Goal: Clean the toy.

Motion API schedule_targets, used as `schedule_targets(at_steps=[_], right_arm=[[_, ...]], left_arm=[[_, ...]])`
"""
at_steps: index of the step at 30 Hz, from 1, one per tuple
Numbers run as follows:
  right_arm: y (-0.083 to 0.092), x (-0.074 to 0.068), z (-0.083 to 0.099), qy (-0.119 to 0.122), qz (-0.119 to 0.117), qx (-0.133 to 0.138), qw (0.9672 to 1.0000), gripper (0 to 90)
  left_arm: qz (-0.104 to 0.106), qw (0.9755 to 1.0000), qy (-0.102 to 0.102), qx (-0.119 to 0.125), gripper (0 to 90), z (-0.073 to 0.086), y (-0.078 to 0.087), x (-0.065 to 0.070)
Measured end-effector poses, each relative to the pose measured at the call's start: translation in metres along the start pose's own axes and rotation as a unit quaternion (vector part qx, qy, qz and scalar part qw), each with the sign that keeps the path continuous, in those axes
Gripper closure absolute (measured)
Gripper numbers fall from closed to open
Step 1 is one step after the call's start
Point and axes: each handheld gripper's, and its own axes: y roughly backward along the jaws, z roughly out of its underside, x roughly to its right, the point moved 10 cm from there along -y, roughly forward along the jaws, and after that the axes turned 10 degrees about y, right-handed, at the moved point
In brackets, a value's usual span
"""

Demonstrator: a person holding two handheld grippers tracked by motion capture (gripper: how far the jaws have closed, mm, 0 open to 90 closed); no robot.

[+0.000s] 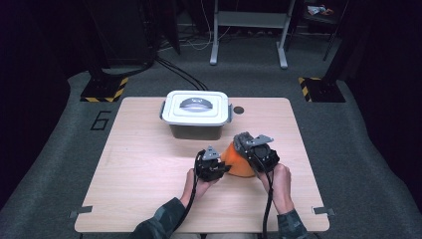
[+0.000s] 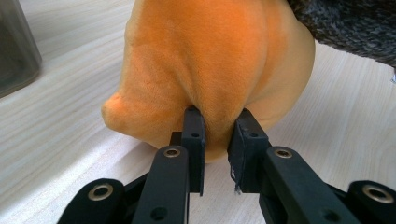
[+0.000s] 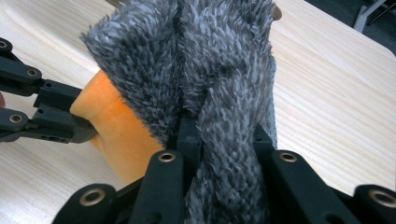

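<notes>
An orange plush toy [image 1: 234, 162] with a grey fuzzy part [image 3: 196, 60] sits on the wooden table [image 1: 144, 169], held between both grippers. My left gripper [image 2: 218, 119] is shut on a fold of the orange plush [image 2: 205, 60] low on its side. My right gripper [image 3: 224, 128] is shut on the grey fuzzy part, which bulges up between the jaws. From above, the left gripper [image 1: 221, 168] is at the toy's left and the right gripper [image 1: 245, 144] at its upper right. The right gripper view also shows the left gripper [image 3: 70, 112] against the orange plush [image 3: 116, 126].
A grey plastic box with a white clip-on lid and handle [image 1: 196, 107] stands at the table's far middle, just beyond the toy; its corner [image 2: 16, 46] appears in the left gripper view. A small dark round hole [image 1: 239, 110] lies beside it. Bare wood stretches to the left.
</notes>
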Motion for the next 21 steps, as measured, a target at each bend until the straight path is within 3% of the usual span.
schedule_targets(at_steps=[11,15,21], right_arm=[[-0.006,0.022,0.029,-0.041,0.002,-0.015,0.9991,73.9],[-0.016,0.031,0.048,-0.063,0.002,-0.03,0.9975,73.8],[-0.034,0.035,0.077,-0.088,-0.018,-0.06,0.9941,73.8]], left_arm=[[0.002,1.0,0.002,0.002,77.3,-0.001,-0.001,0.001],[0.001,1.0,0.004,0.0,77.3,0.0,-0.001,0.0],[-0.001,1.0,0.004,0.0,77.3,-0.001,-0.001,-0.001]])
